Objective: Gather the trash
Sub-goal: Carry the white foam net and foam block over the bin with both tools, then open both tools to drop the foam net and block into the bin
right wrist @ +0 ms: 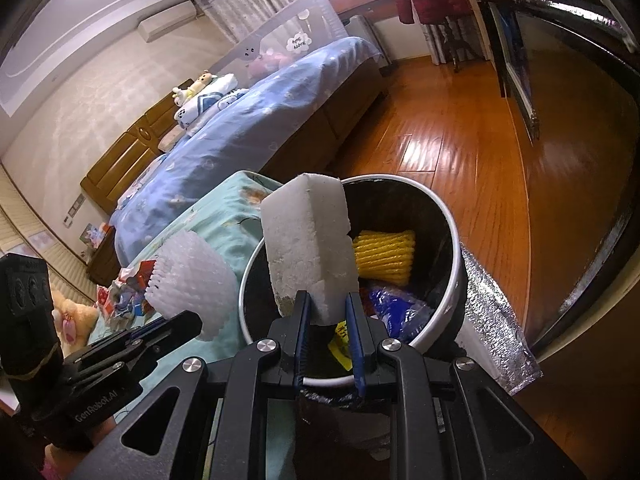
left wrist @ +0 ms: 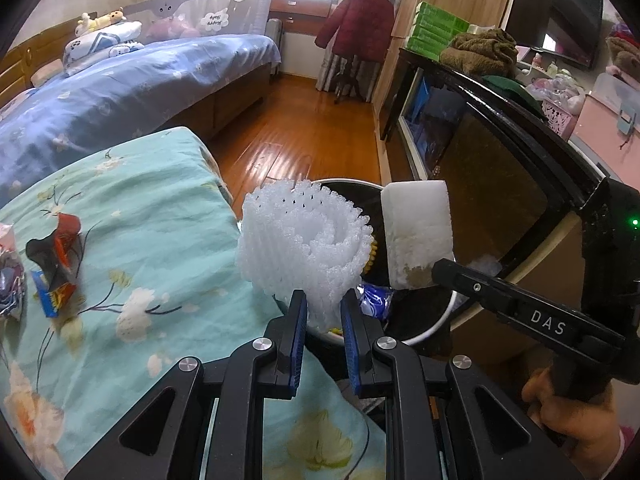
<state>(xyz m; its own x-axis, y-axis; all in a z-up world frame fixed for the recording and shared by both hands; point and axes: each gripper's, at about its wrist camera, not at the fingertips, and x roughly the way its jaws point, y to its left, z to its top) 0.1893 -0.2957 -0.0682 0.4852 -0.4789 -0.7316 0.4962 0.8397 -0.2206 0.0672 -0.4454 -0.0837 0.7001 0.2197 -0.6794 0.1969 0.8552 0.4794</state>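
On right tool [left wrist: 436, 276]: "DAS"; left tool [right wrist: 188, 320]: "GenRobot.AI"

The foam net [left wrist: 304, 240] looks soft, white and ribbed; the foam block [right wrist: 310, 252] is rough and grainy. The wood floor [right wrist: 452, 148] is glossy, the bedsheet [left wrist: 132, 216] matt cloth.

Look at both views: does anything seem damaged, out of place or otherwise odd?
Yes. The white foam block in the right gripper has a crumbled, brown-stained lower corner. Crumpled red and blue wrappers lie scattered on the turquoise floral bedspread, not in the round white-rimmed bin.
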